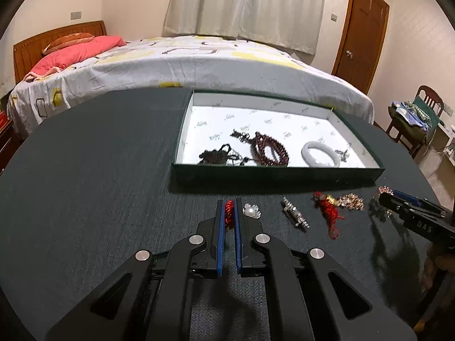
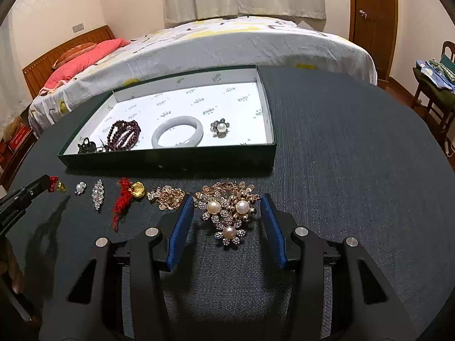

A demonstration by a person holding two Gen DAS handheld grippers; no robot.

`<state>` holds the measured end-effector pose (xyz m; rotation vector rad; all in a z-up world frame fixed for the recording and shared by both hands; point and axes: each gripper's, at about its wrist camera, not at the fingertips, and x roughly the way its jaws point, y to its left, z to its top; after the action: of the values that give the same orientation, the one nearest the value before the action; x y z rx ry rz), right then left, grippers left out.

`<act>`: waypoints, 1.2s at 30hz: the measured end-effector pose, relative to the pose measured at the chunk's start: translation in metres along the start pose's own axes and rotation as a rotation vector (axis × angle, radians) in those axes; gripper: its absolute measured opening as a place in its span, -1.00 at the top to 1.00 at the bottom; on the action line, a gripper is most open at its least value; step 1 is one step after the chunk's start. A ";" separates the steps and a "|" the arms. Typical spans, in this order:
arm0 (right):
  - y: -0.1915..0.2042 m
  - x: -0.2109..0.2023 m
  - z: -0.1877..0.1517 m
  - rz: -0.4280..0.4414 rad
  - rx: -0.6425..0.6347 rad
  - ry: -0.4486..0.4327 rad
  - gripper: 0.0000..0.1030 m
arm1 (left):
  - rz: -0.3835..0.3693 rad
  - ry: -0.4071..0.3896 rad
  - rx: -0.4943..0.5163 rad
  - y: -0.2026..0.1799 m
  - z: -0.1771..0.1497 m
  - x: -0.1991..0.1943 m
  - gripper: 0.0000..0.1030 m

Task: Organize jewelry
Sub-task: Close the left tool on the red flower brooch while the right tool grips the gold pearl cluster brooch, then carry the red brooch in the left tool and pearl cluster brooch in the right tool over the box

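My left gripper [image 1: 229,205] is shut on a small red beaded ornament [image 1: 229,213] at the left end of a row of jewelry on the dark table; it also shows in the right wrist view [image 2: 53,183]. My right gripper [image 2: 226,202] is open, its fingers either side of a pearl and rhinestone flower brooch cluster [image 2: 229,213]. The green box [image 1: 284,174] with a white lining holds a dark red bead bracelet [image 1: 270,147], a pale jade bangle [image 2: 177,135], a pearl brooch [image 2: 220,127] and dark pieces [image 1: 216,156].
Between the grippers lie a pearl brooch [image 1: 251,211], a rhinestone bar [image 1: 295,216], a red tassel with a gold charm [image 2: 126,197] and a gold chain piece [image 2: 167,197]. A bed [image 1: 184,62] stands behind the table, a chair [image 1: 418,122] at right.
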<state>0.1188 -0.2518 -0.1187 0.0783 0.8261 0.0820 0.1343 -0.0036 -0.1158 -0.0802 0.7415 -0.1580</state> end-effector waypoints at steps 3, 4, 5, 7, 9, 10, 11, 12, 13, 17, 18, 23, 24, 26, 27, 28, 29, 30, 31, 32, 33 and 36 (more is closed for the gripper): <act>0.002 -0.006 0.003 0.006 -0.001 -0.013 0.08 | -0.007 -0.017 -0.002 -0.002 0.004 -0.004 0.87; 0.003 -0.008 0.004 0.009 -0.002 -0.019 0.08 | -0.010 -0.021 -0.003 -0.002 0.005 -0.005 0.87; 0.003 -0.010 0.005 0.011 -0.002 -0.024 0.08 | -0.013 -0.027 -0.004 -0.003 0.007 -0.007 0.87; 0.004 -0.015 0.009 0.016 -0.003 -0.037 0.08 | -0.019 -0.039 -0.004 -0.004 0.010 -0.010 0.87; 0.005 -0.019 0.011 0.021 -0.004 -0.049 0.08 | -0.025 -0.052 -0.006 -0.006 0.013 -0.013 0.87; 0.005 -0.020 0.013 0.023 -0.005 -0.055 0.08 | -0.031 -0.059 -0.007 -0.007 0.016 -0.015 0.87; 0.006 -0.023 0.016 0.025 -0.007 -0.062 0.08 | -0.035 -0.065 -0.006 -0.008 0.018 -0.016 0.87; 0.007 -0.025 0.018 0.027 -0.009 -0.071 0.08 | -0.041 -0.075 -0.004 -0.009 0.021 -0.018 0.87; 0.008 -0.027 0.021 0.027 -0.011 -0.079 0.08 | -0.045 -0.083 -0.001 -0.010 0.024 -0.020 0.87; 0.009 -0.029 0.033 0.031 -0.019 -0.103 0.08 | -0.056 -0.119 0.017 -0.016 0.037 -0.024 0.87; 0.010 -0.030 0.036 0.033 -0.021 -0.110 0.08 | -0.060 -0.130 0.023 -0.017 0.043 -0.024 0.87; 0.016 -0.027 0.056 0.033 -0.040 -0.148 0.07 | -0.073 -0.169 0.035 -0.019 0.065 -0.017 0.87; 0.017 -0.024 0.062 0.032 -0.044 -0.155 0.07 | -0.073 -0.177 0.038 -0.019 0.068 -0.015 0.87; 0.018 -0.019 0.072 0.033 -0.048 -0.169 0.07 | -0.074 -0.192 0.048 -0.019 0.078 -0.009 0.87; 0.018 -0.017 0.076 0.032 -0.049 -0.176 0.07 | -0.075 -0.197 0.051 -0.019 0.083 -0.005 0.87; 0.018 -0.013 0.082 0.031 -0.049 -0.184 0.07 | -0.075 -0.200 0.054 -0.019 0.088 0.001 0.87; 0.018 -0.009 0.088 0.028 -0.052 -0.193 0.07 | -0.074 -0.203 0.055 -0.018 0.093 0.006 0.87; 0.018 -0.007 0.092 0.026 -0.053 -0.197 0.07 | -0.073 -0.205 0.056 -0.017 0.098 0.012 0.87; 0.018 -0.004 0.096 0.024 -0.053 -0.202 0.07 | -0.072 -0.206 0.057 -0.017 0.101 0.015 0.87; 0.018 0.001 0.101 0.021 -0.053 -0.209 0.07 | -0.070 -0.207 0.057 -0.015 0.104 0.021 0.87; 0.018 0.006 0.106 0.017 -0.054 -0.212 0.07 | -0.067 -0.208 0.058 -0.014 0.107 0.026 0.87; 0.015 0.022 0.117 0.011 -0.048 -0.210 0.07 | -0.057 -0.187 0.060 -0.010 0.113 0.048 0.87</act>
<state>0.2188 -0.2385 -0.0545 0.0455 0.6134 0.1021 0.2447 -0.0200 -0.0630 -0.0581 0.5474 -0.2238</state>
